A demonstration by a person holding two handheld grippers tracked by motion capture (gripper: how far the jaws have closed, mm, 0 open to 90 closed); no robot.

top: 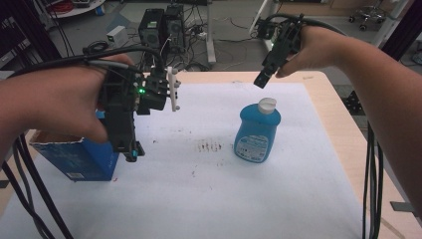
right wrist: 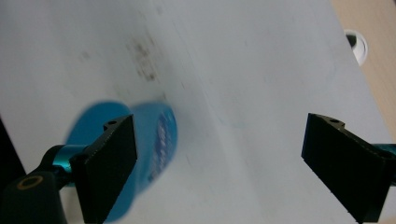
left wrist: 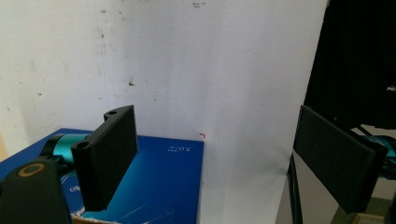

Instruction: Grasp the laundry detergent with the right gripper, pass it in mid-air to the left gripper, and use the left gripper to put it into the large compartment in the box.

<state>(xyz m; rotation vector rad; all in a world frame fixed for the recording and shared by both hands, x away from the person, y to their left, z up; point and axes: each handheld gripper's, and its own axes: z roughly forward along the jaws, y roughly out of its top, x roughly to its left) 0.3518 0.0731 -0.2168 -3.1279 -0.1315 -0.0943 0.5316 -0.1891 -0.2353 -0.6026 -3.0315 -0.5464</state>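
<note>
While bottle stands upright, cap up, right tongs gape wide above; left tongs wide, empty.

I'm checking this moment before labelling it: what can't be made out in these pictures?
- Blue box: in the high view its top is hidden by the left hand and left tongs; in the left tongs' view the bottom edge cuts it off.
- Blue bottle: label print too small in the high view; blurred and half behind a jaw in the right tongs' view.
- Right tongs: opening edge-on in the high view.
</note>
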